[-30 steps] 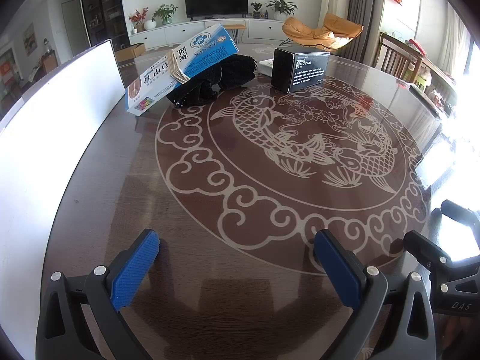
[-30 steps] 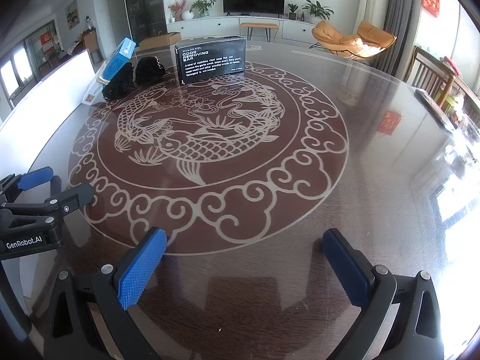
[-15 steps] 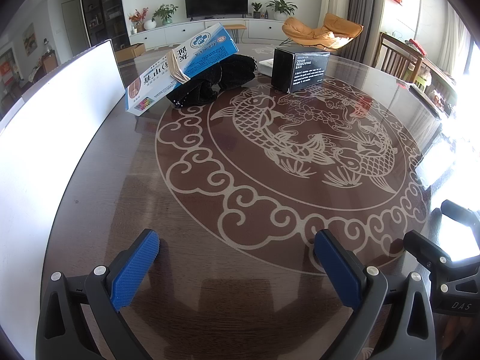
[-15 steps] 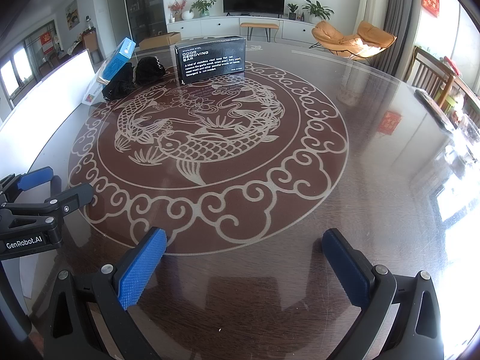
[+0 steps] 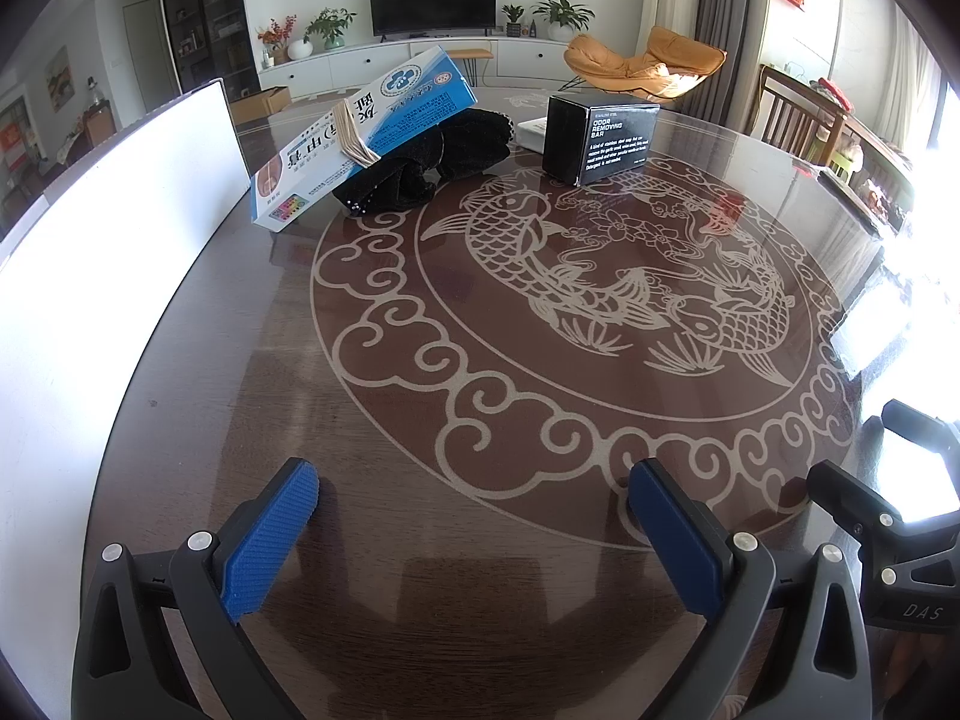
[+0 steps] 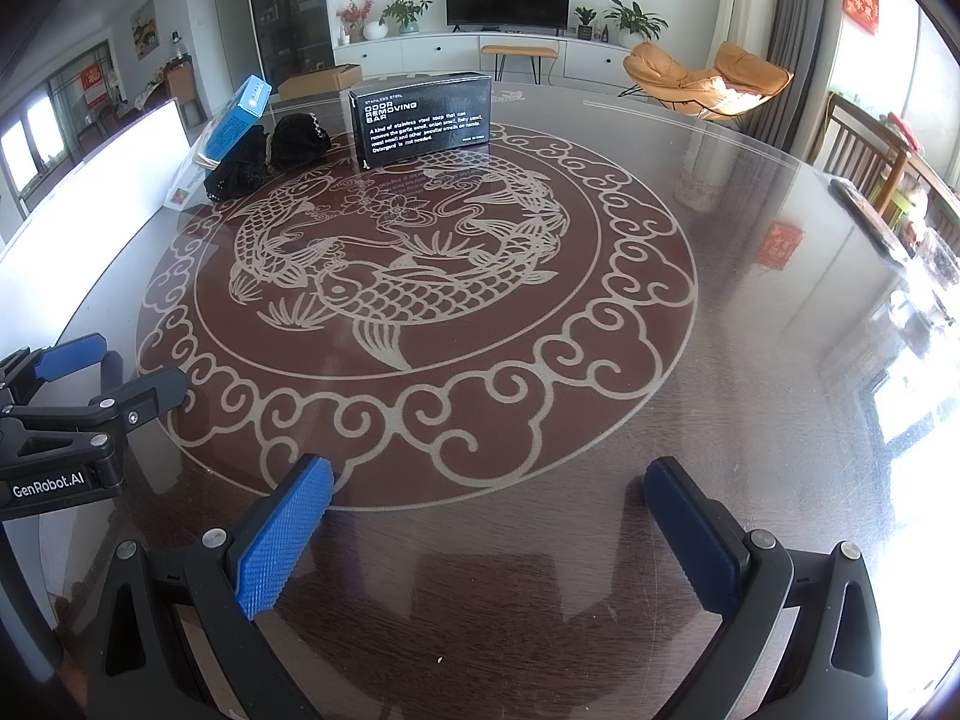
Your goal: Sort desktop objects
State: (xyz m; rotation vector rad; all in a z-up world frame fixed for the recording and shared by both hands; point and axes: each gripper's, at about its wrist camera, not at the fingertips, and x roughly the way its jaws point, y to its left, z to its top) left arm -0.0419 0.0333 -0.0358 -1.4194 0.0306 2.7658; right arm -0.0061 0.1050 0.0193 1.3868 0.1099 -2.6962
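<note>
A blue and white box (image 5: pixel 360 138) leans on a black fabric bundle (image 5: pixel 438 162) at the far left of the round table (image 5: pixel 480 408). A black box (image 5: pixel 600 135) marked "odor removing bar" stands to their right, with a small white item (image 5: pixel 531 132) behind it. The same blue box (image 6: pixel 237 114), black bundle (image 6: pixel 270 153) and black box (image 6: pixel 423 117) show in the right wrist view. My left gripper (image 5: pixel 474 510) is open and empty near the table's front edge. My right gripper (image 6: pixel 489 510) is open and empty beside it, to the right.
A white board (image 5: pixel 108 252) stands along the table's left edge. The table bears a fish pattern (image 6: pixel 390 276). Wooden chairs (image 6: pixel 870 162) stand at the right. An orange lounge chair (image 6: pixel 708 81) and a TV cabinet lie beyond the table.
</note>
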